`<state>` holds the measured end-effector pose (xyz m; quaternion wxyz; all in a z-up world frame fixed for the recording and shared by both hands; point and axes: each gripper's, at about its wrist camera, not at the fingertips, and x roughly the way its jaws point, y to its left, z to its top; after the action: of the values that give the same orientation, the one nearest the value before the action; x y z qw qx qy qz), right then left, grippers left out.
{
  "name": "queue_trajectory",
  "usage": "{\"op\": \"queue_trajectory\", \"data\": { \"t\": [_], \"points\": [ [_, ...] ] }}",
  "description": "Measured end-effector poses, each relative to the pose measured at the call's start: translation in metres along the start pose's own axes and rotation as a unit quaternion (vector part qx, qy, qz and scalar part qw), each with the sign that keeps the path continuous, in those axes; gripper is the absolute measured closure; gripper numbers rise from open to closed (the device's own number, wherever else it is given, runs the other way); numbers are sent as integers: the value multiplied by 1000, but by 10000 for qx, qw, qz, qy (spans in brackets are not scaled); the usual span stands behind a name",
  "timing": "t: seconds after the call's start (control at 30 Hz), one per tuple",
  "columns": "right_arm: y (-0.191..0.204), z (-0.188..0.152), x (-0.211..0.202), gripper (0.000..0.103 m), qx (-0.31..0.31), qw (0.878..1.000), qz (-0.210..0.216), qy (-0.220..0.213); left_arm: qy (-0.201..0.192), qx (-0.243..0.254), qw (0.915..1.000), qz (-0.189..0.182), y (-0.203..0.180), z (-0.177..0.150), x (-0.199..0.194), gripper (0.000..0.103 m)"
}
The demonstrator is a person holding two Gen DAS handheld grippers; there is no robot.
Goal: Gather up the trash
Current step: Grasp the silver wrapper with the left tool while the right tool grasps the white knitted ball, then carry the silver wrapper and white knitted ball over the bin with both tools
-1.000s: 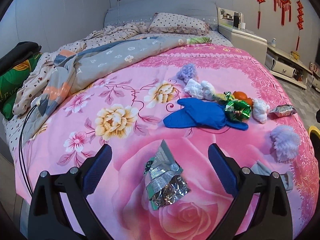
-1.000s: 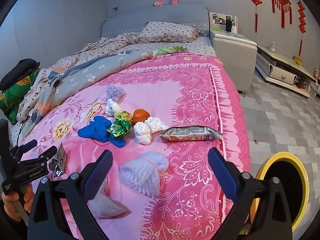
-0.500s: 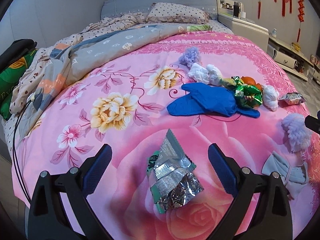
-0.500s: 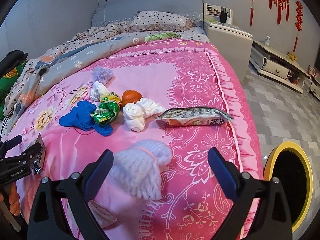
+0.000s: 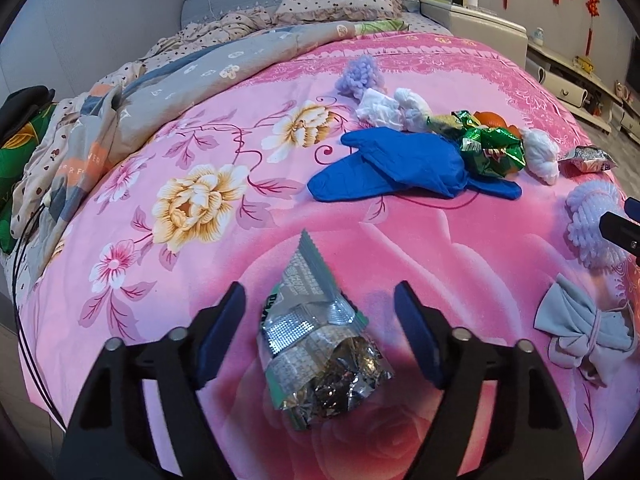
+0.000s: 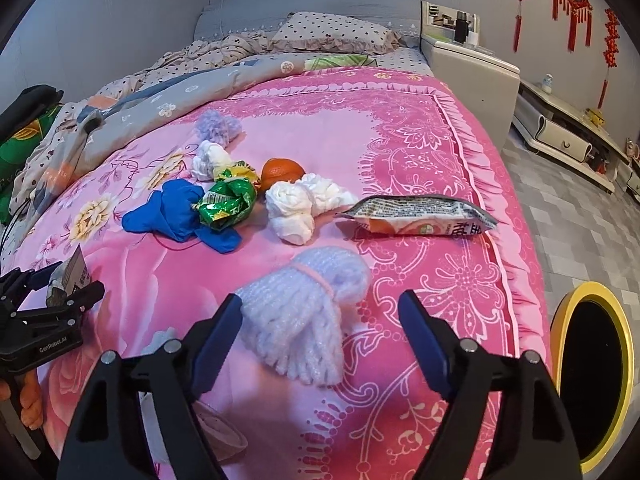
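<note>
Straddling foil wrapper (image 5: 320, 344), left tongs (image 5: 320, 330) spread, right tongs (image 6: 320, 330) spread (trash bin (image 6: 592, 368) cut off)

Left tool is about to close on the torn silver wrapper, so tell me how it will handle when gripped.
The torn silver wrapper looks like thin crinkled foil, so it will probably crush flat between the left tool fingers rather than resist. It looks empty and torn open, so likely very light. The glossy foil may slip, and it lies on soft bedding, which may give underneath.
</note>
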<state>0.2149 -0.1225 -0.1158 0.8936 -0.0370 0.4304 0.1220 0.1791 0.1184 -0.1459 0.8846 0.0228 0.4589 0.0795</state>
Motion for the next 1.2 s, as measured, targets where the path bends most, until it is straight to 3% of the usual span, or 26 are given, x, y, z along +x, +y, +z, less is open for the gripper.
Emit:
{"op": "queue_trajectory", "data": {
  "t": [0.07, 0.23, 0.37, 0.6, 0.77, 1.2],
  "points": [
    [0, -1, 4, 37, 45, 9999, 68, 99, 31, 25, 10000, -27, -1, 0, 2, 47],
    [4, -3, 8, 59, 27, 9990, 352, 260, -39, 29, 10000, -53, 0, 0, 1, 57],
    [6, -3, 6, 66, 4, 9989, 402, 261, -101, 2, 9999, -62, 1, 1, -2, 62],
    [2, 0, -7, 70, 43, 9992, 399, 91, -269, -32, 9996, -97, 3, 1, -9, 70],
    [-4, 8, -27, 71, 109, 9986, 514, -72, -639, -168, 9977, -182, 7, 1, -26, 76],
    [-19, 16, -87, 71, 331, 9952, 782, -493, -838, -530, 9942, -412, 6, 0, -53, 77]
  ]
}}
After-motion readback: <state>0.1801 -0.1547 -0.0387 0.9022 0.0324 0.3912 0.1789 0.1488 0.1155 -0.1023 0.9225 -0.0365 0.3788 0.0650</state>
